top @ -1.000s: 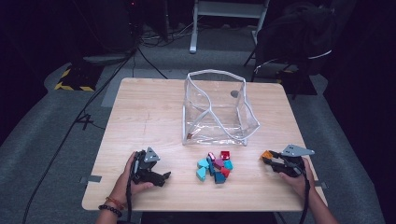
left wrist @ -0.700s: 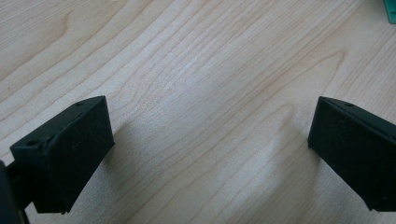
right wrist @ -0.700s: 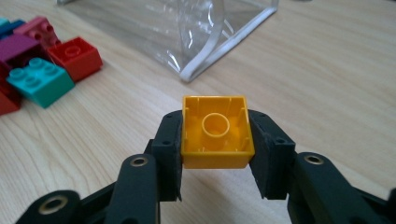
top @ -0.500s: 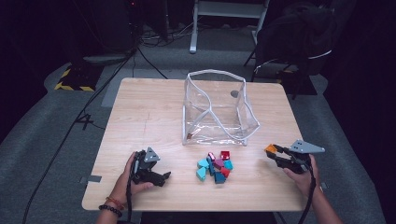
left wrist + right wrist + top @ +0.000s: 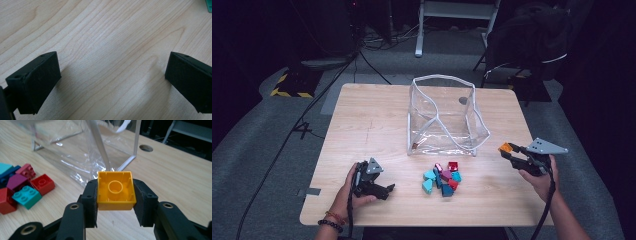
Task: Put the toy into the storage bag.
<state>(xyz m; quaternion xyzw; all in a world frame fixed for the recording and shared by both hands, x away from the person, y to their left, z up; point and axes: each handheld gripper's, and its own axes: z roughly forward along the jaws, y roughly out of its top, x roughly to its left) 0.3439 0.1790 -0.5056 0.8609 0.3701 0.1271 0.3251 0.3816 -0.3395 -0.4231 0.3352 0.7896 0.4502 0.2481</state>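
A pale wooden table (image 5: 377,125) stands on grey carpet in a dark room. In the high view the right gripper (image 5: 507,151) hangs above the table's right edge, clamped on a small yellow-orange plastic building block (image 5: 505,147) at its tip. To its left stands an empty clear plastic zip bag (image 5: 444,115), and nearer the person lies a heap of teal, red and purple plastic blocks (image 5: 443,178). The left gripper (image 5: 388,191) lies on the wood left of that heap, a hand around it.

In the left gripper view its jaws stand wide apart, bare wood grain between them.

In the right gripper view the pads (image 5: 90,198) press both sides of the yellow block (image 5: 116,190), hollow underside towards the camera; the bag (image 5: 82,147) rises just beyond it and the heap (image 5: 21,186) lies off to the left.
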